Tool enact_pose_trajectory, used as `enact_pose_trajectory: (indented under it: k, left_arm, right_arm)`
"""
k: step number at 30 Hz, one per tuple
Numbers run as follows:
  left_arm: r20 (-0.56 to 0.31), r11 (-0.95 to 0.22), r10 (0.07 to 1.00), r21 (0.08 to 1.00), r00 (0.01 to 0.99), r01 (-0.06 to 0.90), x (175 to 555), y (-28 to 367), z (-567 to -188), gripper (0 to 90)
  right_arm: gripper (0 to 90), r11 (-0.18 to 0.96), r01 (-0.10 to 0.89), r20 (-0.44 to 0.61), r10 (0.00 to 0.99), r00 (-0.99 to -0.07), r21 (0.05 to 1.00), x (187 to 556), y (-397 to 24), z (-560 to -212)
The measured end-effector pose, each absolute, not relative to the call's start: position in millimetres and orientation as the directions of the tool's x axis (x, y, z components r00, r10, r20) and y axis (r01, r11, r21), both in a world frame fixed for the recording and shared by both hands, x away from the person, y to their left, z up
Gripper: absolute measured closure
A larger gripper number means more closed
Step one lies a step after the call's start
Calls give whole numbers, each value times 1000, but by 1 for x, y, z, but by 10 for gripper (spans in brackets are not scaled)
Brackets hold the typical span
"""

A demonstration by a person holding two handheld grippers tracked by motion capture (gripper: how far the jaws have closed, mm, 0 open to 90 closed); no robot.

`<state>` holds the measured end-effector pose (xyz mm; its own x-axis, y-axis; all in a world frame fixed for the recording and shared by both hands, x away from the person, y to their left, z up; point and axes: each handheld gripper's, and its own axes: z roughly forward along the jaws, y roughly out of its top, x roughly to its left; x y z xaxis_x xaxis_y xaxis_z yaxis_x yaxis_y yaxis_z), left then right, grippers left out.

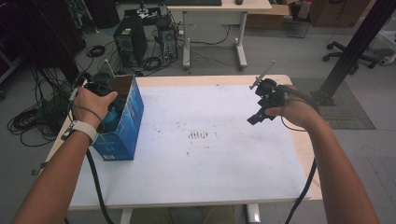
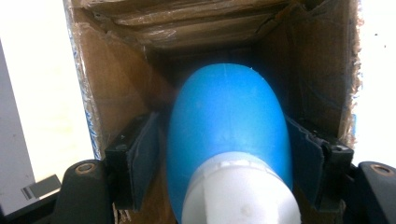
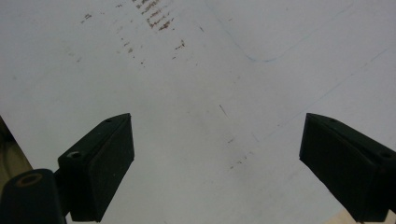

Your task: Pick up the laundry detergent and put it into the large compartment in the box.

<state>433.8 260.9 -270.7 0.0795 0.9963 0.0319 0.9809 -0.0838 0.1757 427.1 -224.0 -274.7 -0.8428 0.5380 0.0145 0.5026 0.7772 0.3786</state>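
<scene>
A blue cardboard box (image 1: 127, 122) stands open-topped at the table's left edge. My left gripper (image 1: 100, 88) reaches down into it. In the left gripper view a blue bottle (image 2: 229, 116) with a white cap (image 2: 238, 191) lies between the jaws of the left gripper (image 2: 224, 154), base pointing deeper into the brown box interior (image 2: 116, 84). A thin dark gap shows beside the left pad (image 2: 142, 154), so the pads do not press on it. My right gripper (image 1: 254, 116) hovers above the white sheet at the right, and in its own view the right gripper (image 3: 215, 158) stands wide open with nothing between its pads.
A white sheet (image 1: 201, 154) with small brown marks (image 1: 198, 135) covers most of the wooden table (image 1: 299, 140). Beyond the far edge are a computer tower (image 1: 130, 39), coiled cables (image 1: 28, 121), a desk and a black post (image 1: 350, 51).
</scene>
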Motion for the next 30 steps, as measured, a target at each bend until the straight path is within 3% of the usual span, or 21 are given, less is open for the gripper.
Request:
enact_pose_trajectory:
  k: [13, 30]
  left_arm:
    - [33, -78, 997, 188, 73, 979, 432, 262, -268, 206]
    - [17, -96, 995, 200, 95, 975, 428, 262, -263, 177]
  right_arm:
    - [103, 775, 501, 13, 539, -842, 385, 425, -226, -273]
    - [103, 773, 499, 8, 540, -842, 391, 422, -227, -270]
